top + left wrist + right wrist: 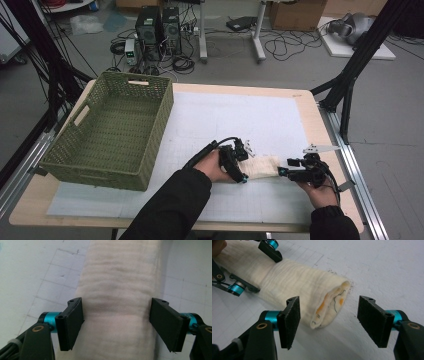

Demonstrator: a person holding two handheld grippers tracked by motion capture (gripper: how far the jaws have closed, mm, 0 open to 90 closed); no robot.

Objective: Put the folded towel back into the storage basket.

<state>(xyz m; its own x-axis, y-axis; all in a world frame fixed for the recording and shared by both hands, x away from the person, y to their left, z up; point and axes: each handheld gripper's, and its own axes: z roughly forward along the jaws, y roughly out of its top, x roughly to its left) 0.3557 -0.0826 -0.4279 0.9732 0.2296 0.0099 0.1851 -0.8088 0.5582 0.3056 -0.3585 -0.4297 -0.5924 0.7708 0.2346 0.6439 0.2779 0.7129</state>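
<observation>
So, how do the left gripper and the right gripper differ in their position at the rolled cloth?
The left gripper straddles the middle of the rolled cloth, one finger at each side; the right gripper waits at the cloth's open end, the roll near its left finger only. Both are open, and neither squeezes the cloth.

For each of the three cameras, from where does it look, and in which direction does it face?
High view: above the person's side, facing forward and down on the table; forearms, left gripper, right gripper.
Left gripper view: on that gripper, along open jaws astride the rolled cloth.
Right gripper view: toward the roll's end; open jaws.
All share the cloth.
</observation>
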